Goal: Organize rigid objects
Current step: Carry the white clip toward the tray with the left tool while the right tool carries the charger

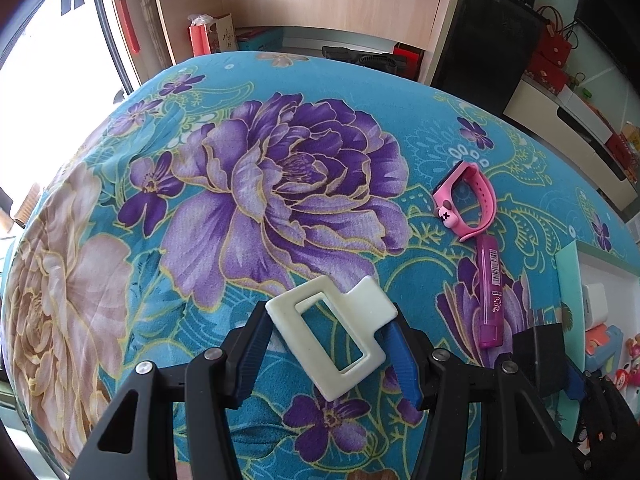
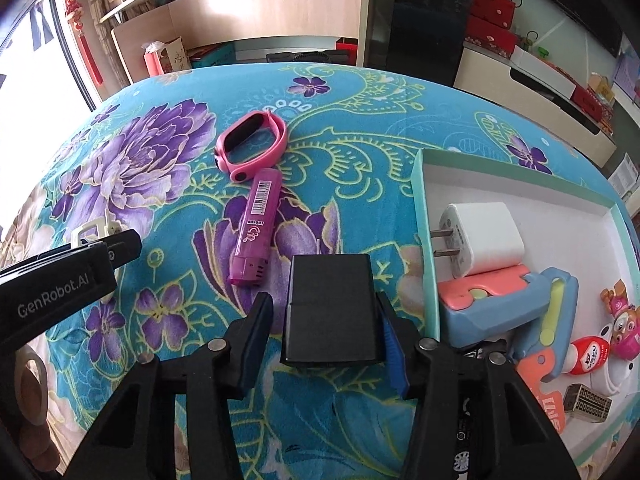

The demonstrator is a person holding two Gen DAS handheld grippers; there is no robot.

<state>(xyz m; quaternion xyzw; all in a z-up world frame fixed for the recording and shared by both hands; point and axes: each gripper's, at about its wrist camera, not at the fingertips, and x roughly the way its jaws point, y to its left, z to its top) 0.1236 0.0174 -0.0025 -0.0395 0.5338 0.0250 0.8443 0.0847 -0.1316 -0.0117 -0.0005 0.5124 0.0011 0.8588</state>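
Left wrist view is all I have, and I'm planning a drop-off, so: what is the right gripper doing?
Observer: The right gripper has a black box between its fingers, with a gap showing at one finger.
Operator: What is inside the tray?
Observer: In the tray, a white charger lies with its prongs toward the left wall.
Operator: Any free room there?
Observer: The floor beyond the charger, toward the far wall, shows bare.
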